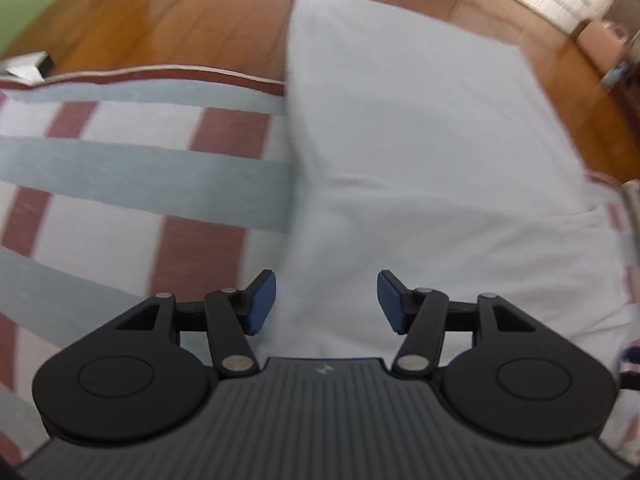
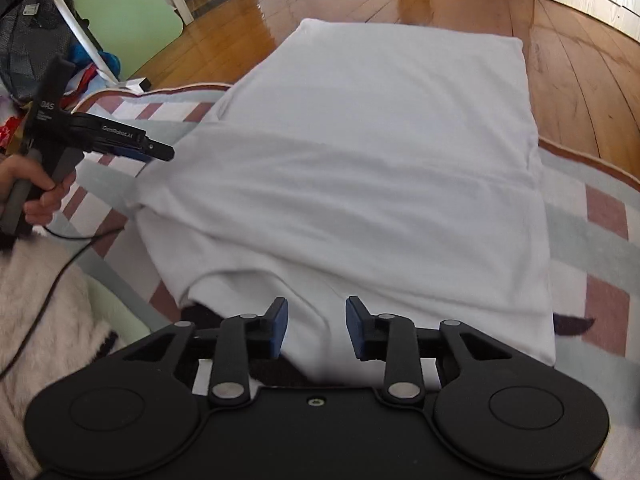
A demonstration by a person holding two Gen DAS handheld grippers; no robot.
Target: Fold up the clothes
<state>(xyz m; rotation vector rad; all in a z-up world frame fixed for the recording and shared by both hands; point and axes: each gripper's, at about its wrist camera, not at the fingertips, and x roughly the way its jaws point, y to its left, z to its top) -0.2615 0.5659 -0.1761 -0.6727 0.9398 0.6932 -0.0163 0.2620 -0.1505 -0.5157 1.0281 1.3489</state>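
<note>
Both jaws sets spread, pinching nothing: left gripper (image 1: 326, 300) and right gripper (image 2: 316, 326) hover over the white garment's (image 2: 360, 168) near end, its long axis running away to the far side.

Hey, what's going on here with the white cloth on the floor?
A person is folding a white garment laid on a striped rug over a wooden floor. They hold a two-finger tool in each hand. The left tool and the right tool both hover over the near part of the cloth with jaws apart, gripping nothing. The garment already looks folded into a long rectangle, with a layer lying across its middle.
</note>
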